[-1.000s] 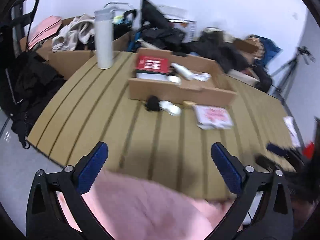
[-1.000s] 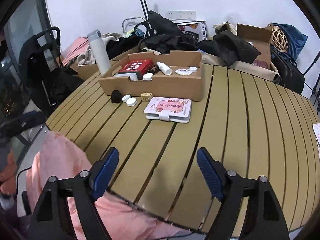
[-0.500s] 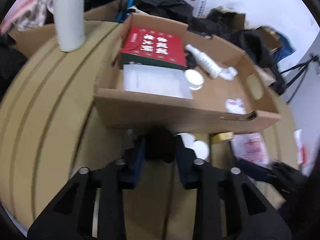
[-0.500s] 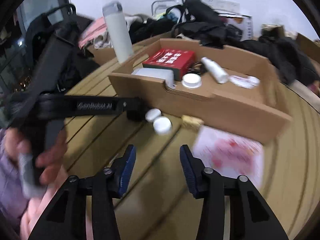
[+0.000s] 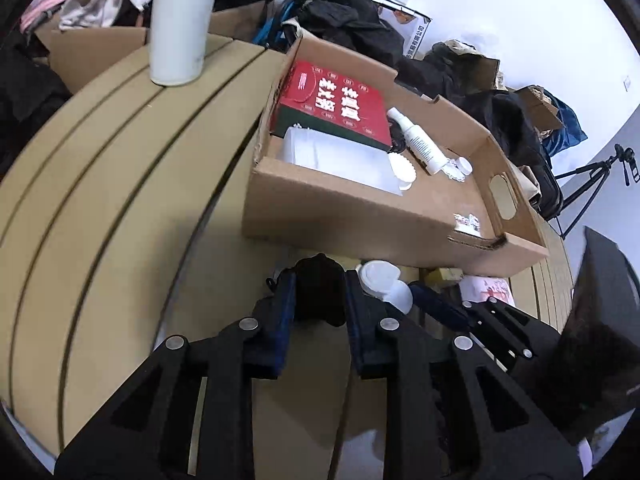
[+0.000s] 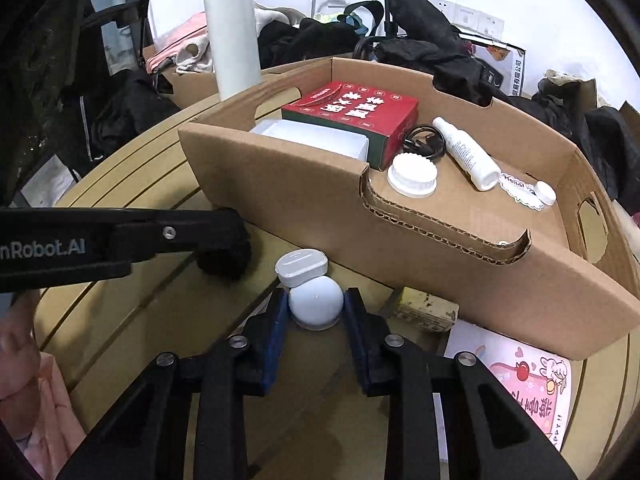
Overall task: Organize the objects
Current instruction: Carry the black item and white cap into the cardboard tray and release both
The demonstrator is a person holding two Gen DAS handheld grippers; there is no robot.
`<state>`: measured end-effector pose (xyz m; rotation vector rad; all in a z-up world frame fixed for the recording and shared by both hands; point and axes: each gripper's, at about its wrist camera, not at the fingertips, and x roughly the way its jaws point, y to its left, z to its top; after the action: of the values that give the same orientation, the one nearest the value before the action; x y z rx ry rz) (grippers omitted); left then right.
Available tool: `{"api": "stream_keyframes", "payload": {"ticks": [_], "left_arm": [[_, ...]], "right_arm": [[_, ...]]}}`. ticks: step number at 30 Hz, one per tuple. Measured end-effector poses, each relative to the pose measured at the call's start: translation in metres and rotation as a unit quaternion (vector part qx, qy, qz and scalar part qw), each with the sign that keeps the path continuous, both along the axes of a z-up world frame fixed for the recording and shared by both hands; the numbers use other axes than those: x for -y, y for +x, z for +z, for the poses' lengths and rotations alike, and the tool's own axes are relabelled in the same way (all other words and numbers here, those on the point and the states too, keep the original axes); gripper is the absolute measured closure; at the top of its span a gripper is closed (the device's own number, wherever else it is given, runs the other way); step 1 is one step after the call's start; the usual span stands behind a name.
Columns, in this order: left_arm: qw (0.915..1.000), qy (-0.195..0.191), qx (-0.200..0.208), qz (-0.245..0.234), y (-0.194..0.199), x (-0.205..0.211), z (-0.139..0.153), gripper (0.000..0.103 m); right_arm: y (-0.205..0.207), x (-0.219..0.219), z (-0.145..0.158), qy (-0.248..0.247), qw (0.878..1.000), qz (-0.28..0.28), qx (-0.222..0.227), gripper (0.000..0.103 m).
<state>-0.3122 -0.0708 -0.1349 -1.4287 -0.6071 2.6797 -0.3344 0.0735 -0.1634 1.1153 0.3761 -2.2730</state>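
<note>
My left gripper (image 5: 319, 286) is shut on a small black fuzzy object (image 5: 318, 280) on the slatted table, just in front of the cardboard box (image 5: 360, 220); it also shows in the right wrist view (image 6: 222, 258). My right gripper (image 6: 316, 300) is shut on a round white cap (image 6: 316, 300) on the table. A flat white case (image 6: 302, 266) lies just beyond the cap. The box (image 6: 440, 248) holds a red carton (image 6: 352, 114), a clear lidded container (image 6: 312, 138), a black cable (image 6: 424, 144), a spray bottle (image 6: 466, 154) and a white lid (image 6: 412, 174).
A white thermos (image 6: 232, 28) stands beyond the box on the left. A small yellow block (image 6: 424, 306) and a pink notebook (image 6: 516, 380) lie in front of the box on the right. Clothes, bags and cartons crowd the far edge of the table.
Both grippers came forward from the table's near edge to the items in front of the box and closed, the left around the black object, the right around the white cap.
</note>
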Motion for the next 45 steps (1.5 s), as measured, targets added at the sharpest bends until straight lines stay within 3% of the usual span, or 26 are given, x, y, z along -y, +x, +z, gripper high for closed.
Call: {"api": "stream_keyframes", "payload": {"ticks": [4, 7, 12, 15, 21, 24, 29, 33, 35, 40, 42, 45], "left_arm": [[0.9998, -0.006, -0.018, 0.003, 0.04, -0.007, 0.035, 0.083], [0.9985, -0.047, -0.028, 0.001, 0.09, -0.027, 0.071, 0.083], [0.9977, -0.004, -0.06, -0.033, 0.168, -0.063, 0.109, 0.083], [0.9962, -0.007, -0.059, -0.064, 0.175, -0.088, 0.118, 0.083], [0.9929, -0.01, -0.077, -0.09, 0.162, -0.109, 0.138, 0.083], [0.9896, -0.02, -0.084, -0.115, 0.124, -0.112, 0.162, 0.083], [0.9875, -0.027, -0.062, -0.143, -0.001, -0.108, 0.217, 0.083], [0.9895, -0.042, -0.038, -0.133, -0.1, -0.112, 0.215, 0.083], [0.9909, -0.02, -0.006, -0.133, -0.152, -0.112, 0.184, 0.083], [0.9918, 0.017, 0.078, -0.099, -0.24, -0.108, 0.078, 0.083], [0.9913, 0.01, 0.089, -0.097, -0.254, -0.111, 0.054, 0.083], [0.9888, 0.003, 0.108, -0.103, -0.267, -0.115, 0.025, 0.083]], "right_arm": [[0.021, -0.016, 0.022, -0.019, 1.0, -0.003, 0.007, 0.072], [0.06, -0.046, 0.051, -0.02, 1.0, -0.017, -0.008, 0.072], [0.147, -0.117, 0.085, -0.032, 0.998, -0.046, -0.012, 0.072], [0.175, -0.156, 0.095, -0.049, 0.995, -0.089, -0.006, 0.072], [0.176, -0.186, 0.12, -0.068, 0.99, -0.115, -0.037, 0.072], [0.155, -0.19, 0.14, -0.081, 0.991, -0.104, -0.038, 0.072], [0.092, -0.187, 0.221, -0.095, 0.992, -0.033, -0.074, 0.072], [0.002, -0.17, 0.257, -0.081, 0.995, -0.009, -0.055, 0.072], [-0.053, -0.155, 0.247, -0.068, 0.997, -0.009, -0.027, 0.072], [-0.177, -0.126, 0.151, -0.054, 0.994, -0.059, 0.076, 0.072], [-0.206, -0.112, 0.11, -0.039, 0.991, -0.074, 0.1, 0.072], [-0.234, -0.105, 0.074, -0.026, 0.987, -0.093, 0.126, 0.072]]}}
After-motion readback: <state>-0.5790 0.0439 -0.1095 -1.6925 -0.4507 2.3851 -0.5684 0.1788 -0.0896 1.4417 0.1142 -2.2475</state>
